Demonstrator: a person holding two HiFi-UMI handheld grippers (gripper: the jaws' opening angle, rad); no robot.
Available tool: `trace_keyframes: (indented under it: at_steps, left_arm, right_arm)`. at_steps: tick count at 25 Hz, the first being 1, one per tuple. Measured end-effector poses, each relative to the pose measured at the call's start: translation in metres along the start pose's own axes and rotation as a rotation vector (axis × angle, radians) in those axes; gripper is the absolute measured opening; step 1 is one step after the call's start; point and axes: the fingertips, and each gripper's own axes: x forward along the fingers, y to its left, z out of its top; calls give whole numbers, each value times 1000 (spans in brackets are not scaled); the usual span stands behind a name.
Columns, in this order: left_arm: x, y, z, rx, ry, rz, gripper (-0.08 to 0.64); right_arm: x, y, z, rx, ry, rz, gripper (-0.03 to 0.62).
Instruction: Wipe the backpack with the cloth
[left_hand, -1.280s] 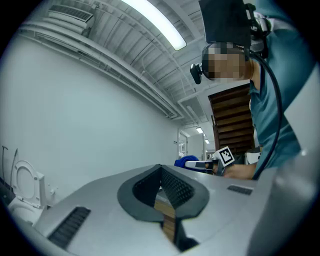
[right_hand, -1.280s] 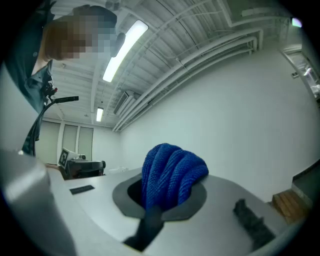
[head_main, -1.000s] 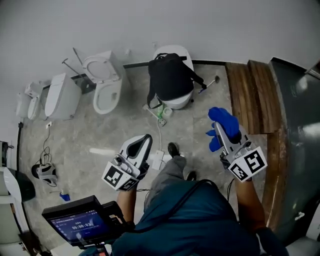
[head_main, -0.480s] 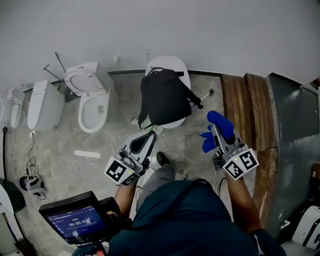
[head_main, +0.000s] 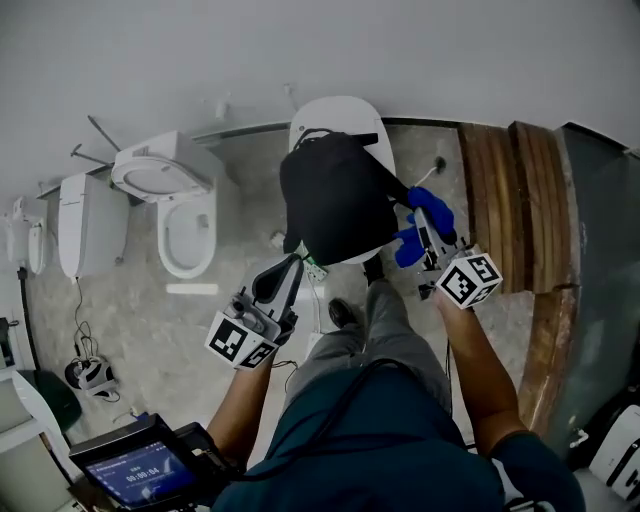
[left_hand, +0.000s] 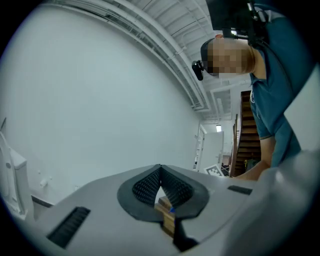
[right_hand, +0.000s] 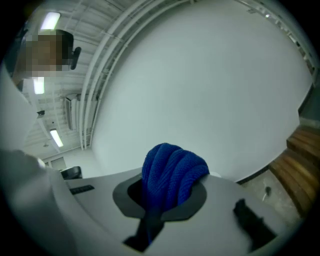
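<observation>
The right gripper (head_main: 428, 238) clamps the blue cloth (head_main: 424, 212) just beside the black backpack (head_main: 335, 205), ready for wiping; the left gripper (head_main: 291, 270), closed and empty, hangs apart.

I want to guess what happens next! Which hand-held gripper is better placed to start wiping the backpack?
Right. The right hand-held gripper is clamped on the blue cloth, close beside the black backpack. The left hand-held gripper is shut, empty and farther from it.

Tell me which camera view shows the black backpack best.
The head view: the backpack shows whole from above, sitting on a white toilet. The left gripper view and right gripper view face the wall and show none of it.
</observation>
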Motion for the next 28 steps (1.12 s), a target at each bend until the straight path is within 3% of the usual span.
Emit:
trace_keyframes:
  at_steps: [5, 8, 14, 18, 24, 28]
  left_arm:
    - [16, 48, -36, -48, 102, 109, 5]
    - [31, 73, -63, -107, 157, 159, 5]
    - [68, 108, -102, -174, 198, 194, 5]
    - [79, 125, -107, -183, 207, 214, 5]
    - [82, 147, -107, -188, 198, 262, 5]
    - [91, 163, -128, -176, 210, 271, 5]
  right_arm:
    - [81, -137, -95, 229, 27, -176, 14]
    - [109, -204, -167, 295, 120, -278, 14]
    - [136, -252, -273, 320, 388, -215, 14]
    - [170, -265, -264, 417, 336, -159, 14]
    - [296, -250, -211, 389, 329, 85, 14]
    - [330, -236, -202, 406, 381, 190, 14]
